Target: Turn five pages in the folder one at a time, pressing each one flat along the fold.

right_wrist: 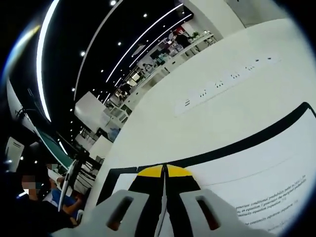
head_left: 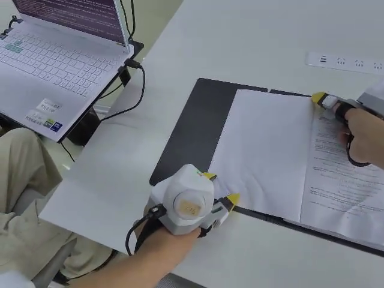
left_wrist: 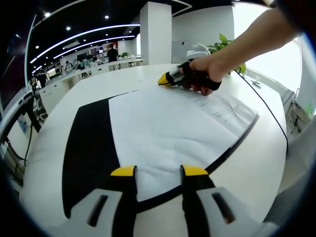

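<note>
Fold (head_left: 308, 157) is the business here. The folder (head_left: 191, 129) lies open on the table (head_left: 240, 36), with its black cover to the left, a blank turned page (head_left: 264, 150) over it, and the printed page (head_left: 345, 180) to the right. My right gripper (head_left: 318, 98) has its jaws pressed tip to tip with nothing between them, and the tips sit at the top end of the fold. My left gripper (head_left: 221, 187) has its jaws parted and holds nothing. Its tips are at the blank page's near edge, but I cannot tell whether they touch it.

I judge the step to be the pressing. I would draw the right tips down the crease in one steady stroke, light enough not to wrinkle the sheet. Meanwhile the left tips would pin the near edge so the page cannot lift.

The head view gives the whole crease and a laptop (head_left: 54, 60) off to the left. The left gripper view shows faint ripples in the blank page that I cannot make out from above. The right gripper view shows how tightly those tips meet, with a power strip (right_wrist: 222, 91) beyond the folder.
</note>
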Action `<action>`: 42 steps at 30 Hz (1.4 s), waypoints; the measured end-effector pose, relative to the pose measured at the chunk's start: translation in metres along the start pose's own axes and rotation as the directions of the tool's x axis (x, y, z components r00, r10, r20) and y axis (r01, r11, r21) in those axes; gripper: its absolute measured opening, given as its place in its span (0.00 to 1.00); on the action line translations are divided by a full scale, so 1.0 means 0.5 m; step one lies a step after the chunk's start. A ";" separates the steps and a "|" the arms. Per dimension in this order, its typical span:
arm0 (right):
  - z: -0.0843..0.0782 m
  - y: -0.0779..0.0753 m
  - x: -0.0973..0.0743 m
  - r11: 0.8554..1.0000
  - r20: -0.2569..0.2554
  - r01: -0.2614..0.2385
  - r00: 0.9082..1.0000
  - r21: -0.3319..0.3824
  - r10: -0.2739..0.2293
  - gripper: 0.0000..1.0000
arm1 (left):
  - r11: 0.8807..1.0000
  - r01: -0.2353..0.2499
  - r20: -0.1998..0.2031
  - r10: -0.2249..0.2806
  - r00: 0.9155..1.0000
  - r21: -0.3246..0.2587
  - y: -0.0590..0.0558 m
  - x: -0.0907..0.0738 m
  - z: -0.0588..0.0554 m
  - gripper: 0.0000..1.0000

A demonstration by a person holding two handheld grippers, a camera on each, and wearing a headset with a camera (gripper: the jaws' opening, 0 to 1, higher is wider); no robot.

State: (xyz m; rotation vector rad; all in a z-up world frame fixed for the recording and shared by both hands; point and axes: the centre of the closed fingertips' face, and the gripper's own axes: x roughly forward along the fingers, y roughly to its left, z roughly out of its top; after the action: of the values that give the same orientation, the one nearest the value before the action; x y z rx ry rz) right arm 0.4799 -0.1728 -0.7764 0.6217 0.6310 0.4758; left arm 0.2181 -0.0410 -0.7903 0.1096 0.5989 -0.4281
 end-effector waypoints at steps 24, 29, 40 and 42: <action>-0.076 0.032 -0.071 0.996 -0.086 -0.079 0.993 -0.033 0.076 0.00 | 1.000 0.001 0.004 -0.001 1.000 0.002 0.001 -0.001 0.000 0.33; -0.092 0.036 -0.086 0.996 -0.096 -0.084 0.992 -0.037 0.080 0.00 | 1.000 0.001 0.005 -0.001 1.000 -0.002 0.001 -0.001 -0.001 0.33; -0.130 0.046 -0.124 0.993 -0.123 -0.102 0.988 -0.053 0.095 0.00 | 1.000 -0.001 0.009 0.001 1.000 -0.008 0.002 0.000 -0.002 0.33; -0.136 0.048 -0.130 0.993 -0.128 -0.105 0.987 -0.054 0.098 0.00 | 1.000 -0.001 0.008 0.001 1.000 -0.009 0.002 0.000 -0.002 0.33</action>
State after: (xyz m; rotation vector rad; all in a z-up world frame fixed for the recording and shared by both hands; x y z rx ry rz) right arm 0.3829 -0.1671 -0.7783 0.5717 0.7038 0.6309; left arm 0.2180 -0.0398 -0.7913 0.0992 0.5927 -0.4247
